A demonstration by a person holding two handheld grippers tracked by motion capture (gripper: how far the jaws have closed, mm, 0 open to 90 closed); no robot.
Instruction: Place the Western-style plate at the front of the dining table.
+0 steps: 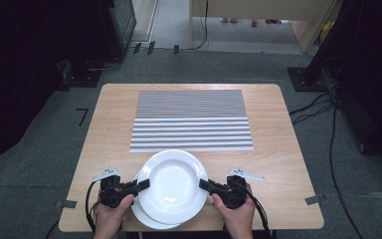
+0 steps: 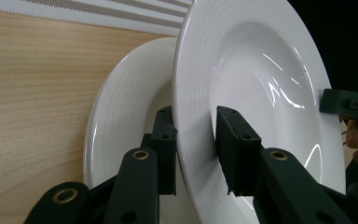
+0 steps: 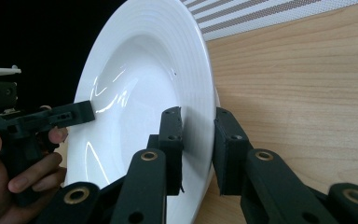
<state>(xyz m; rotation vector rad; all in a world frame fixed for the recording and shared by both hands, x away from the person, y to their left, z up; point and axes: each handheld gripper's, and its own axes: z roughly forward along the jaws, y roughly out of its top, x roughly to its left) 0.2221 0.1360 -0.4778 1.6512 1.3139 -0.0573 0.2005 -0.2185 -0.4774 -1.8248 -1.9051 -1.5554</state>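
At the near edge of the wooden desk (image 1: 278, 144), two hands are each holding a black gripper. The left gripper (image 1: 144, 183) is pinching the left rim of the top plate (image 1: 173, 185), with one jaw above the rim and one under it. The right gripper (image 1: 203, 184) is pinching the right rim of the same plate in the same way. In the left gripper view, the jaws of the left gripper (image 2: 196, 144) are sitting on both sides of the white rim of the top plate (image 2: 261, 79). In the right gripper view, the right gripper (image 3: 198, 149) is doing the same. The top plate is sitting a little higher than the bottom plate (image 1: 144, 215) under it, which is peeking out at the near left. Farther back, a striped mat (image 1: 191, 119) is lying flat across the middle of the desk, reaching toward the far edge.
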